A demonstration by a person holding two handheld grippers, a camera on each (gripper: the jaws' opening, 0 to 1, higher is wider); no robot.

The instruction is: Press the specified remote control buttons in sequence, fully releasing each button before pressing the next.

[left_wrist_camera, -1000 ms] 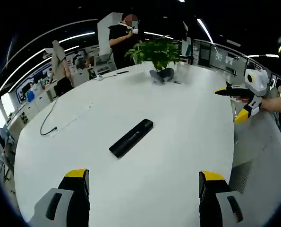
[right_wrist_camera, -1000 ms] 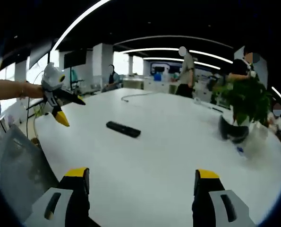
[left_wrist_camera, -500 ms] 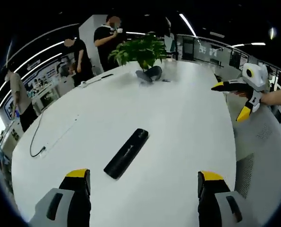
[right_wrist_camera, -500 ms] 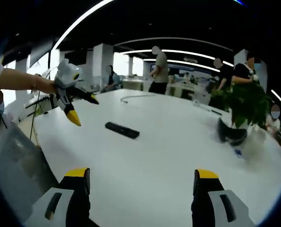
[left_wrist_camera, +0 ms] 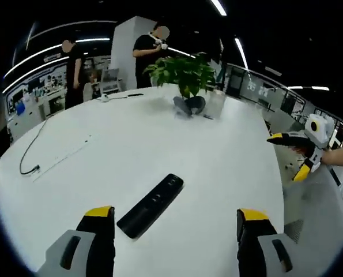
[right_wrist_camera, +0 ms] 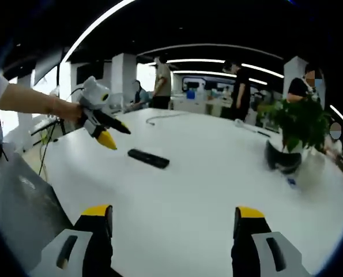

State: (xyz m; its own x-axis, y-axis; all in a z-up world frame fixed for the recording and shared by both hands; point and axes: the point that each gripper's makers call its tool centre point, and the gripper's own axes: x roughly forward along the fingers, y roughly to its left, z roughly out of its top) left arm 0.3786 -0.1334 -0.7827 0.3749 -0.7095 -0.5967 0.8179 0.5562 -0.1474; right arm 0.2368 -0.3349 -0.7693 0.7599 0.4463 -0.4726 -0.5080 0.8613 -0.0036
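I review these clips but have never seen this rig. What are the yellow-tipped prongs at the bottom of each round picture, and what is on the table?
A person holds one gripper in each hand; a fisheye camera rides on each. The prongs are that gripper's own jaws: the left gripper and the right gripper, both open and holding nothing. Each gripper also appears in the other's view. On the white table lie a black remote control, a potted plant and a cable. Neither gripper touches the remote.

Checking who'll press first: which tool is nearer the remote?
The left tool, hovering just beside the remote; the right tool hangs past the table's edge.
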